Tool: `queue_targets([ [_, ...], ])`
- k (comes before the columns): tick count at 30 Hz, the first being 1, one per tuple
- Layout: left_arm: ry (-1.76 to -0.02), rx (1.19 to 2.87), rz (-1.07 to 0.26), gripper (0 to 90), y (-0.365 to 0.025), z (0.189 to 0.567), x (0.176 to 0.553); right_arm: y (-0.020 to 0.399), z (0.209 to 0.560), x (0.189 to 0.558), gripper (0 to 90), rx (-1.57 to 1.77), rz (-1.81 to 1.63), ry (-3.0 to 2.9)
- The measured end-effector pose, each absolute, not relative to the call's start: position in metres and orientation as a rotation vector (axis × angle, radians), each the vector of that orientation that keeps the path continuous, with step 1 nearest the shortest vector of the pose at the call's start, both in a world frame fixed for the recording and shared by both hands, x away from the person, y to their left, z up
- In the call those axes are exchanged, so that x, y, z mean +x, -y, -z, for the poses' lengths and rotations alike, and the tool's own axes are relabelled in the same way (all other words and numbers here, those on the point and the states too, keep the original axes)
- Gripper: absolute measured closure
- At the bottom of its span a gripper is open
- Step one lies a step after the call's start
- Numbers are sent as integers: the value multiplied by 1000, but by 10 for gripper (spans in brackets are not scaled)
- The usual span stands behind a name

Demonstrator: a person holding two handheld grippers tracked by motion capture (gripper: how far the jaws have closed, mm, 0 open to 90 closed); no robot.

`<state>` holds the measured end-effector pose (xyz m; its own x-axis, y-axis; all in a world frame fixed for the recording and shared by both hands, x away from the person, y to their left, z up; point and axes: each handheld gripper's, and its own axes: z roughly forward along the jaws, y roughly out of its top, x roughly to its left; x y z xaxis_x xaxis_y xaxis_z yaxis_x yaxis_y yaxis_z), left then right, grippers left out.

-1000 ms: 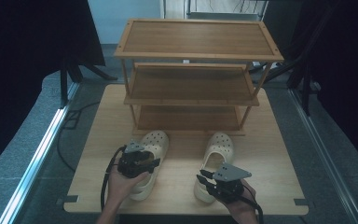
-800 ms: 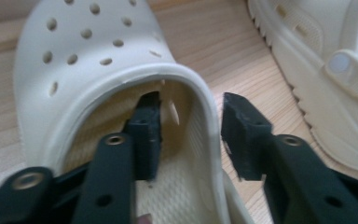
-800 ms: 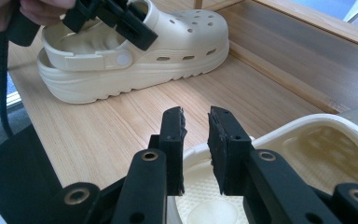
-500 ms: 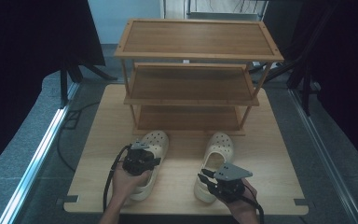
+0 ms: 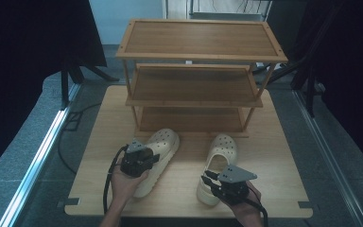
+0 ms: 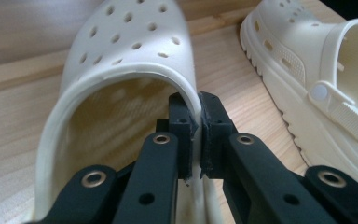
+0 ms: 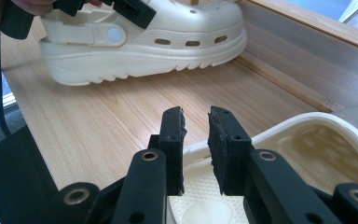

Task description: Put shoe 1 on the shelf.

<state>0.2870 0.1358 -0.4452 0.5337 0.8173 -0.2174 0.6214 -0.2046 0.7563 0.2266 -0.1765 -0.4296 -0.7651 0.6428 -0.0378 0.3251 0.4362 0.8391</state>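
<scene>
The left tongs (image 6: 196, 135) have just been closing and now clamp the left clog's (image 6: 121, 70) rim, ready to lift; the right tongs (image 7: 196, 140) hang slightly apart over the other clog (image 7: 307, 154)

Both cream clogs look like matt, smooth moulded foam: the left clog (image 6: 121, 60) at the upper left of the left gripper view has a perforated top, and the right clog (image 5: 217, 165) has a ridged sole. The table (image 5: 283, 156) and shelf rack (image 5: 201, 42) are pale, smooth, satin-finished wood with visible grain. The gripper pads (image 7: 219, 135) are rough, matt black.
</scene>
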Motion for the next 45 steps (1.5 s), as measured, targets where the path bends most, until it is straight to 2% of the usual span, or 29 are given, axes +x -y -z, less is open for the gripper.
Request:
queue_targets([
  [12,-1169,1877,-349,855,-131,439,299,179,430,228,750,836,-1254,-2337],
  [45,-1260,1867,-495,843,-58,446,405,178,430,227,749,826,-1254,-2348],
])
